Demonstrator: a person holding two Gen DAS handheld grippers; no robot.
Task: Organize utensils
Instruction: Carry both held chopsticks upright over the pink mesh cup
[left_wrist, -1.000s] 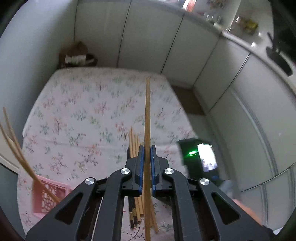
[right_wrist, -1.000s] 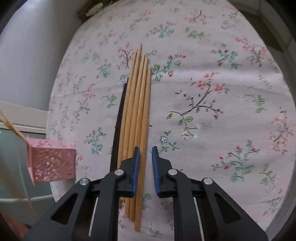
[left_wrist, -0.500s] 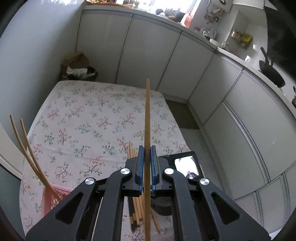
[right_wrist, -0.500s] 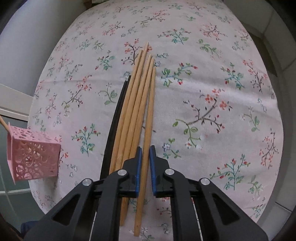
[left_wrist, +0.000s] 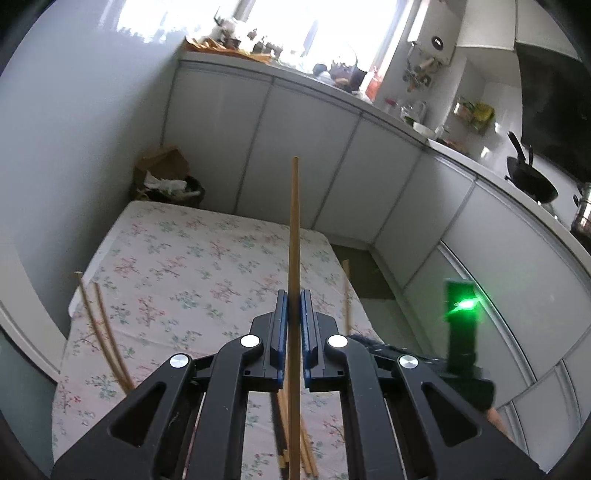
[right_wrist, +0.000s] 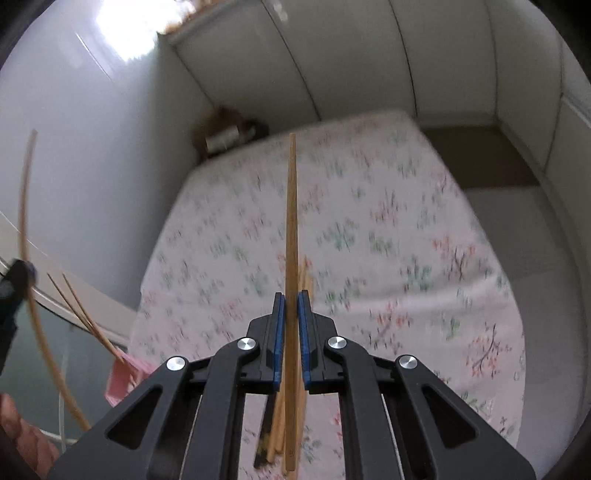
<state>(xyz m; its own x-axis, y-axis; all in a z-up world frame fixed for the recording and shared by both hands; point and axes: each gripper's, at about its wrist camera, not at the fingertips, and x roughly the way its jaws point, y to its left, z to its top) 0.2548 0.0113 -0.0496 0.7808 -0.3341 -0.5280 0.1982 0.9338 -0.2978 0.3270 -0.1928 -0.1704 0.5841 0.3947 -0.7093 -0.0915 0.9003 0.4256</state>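
counter (left_wrist: 192, 258): we see floral cloth over it
pink basket (right_wrist: 123, 373): at counter's left edge; two chopsticks (left_wrist: 105, 332) lean in it
left claw (left_wrist: 294, 308): clenched on one chopstick (left_wrist: 294, 229)
right claw (right_wrist: 290, 310): clenched on another chopstick (right_wrist: 291, 221); loose chopsticks (right_wrist: 275, 439) lie below

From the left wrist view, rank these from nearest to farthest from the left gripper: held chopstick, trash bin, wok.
1. Held chopstick, clamped in the left gripper.
2. Trash bin, left, past the table's far end.
3. Wok, far right, on the counter.
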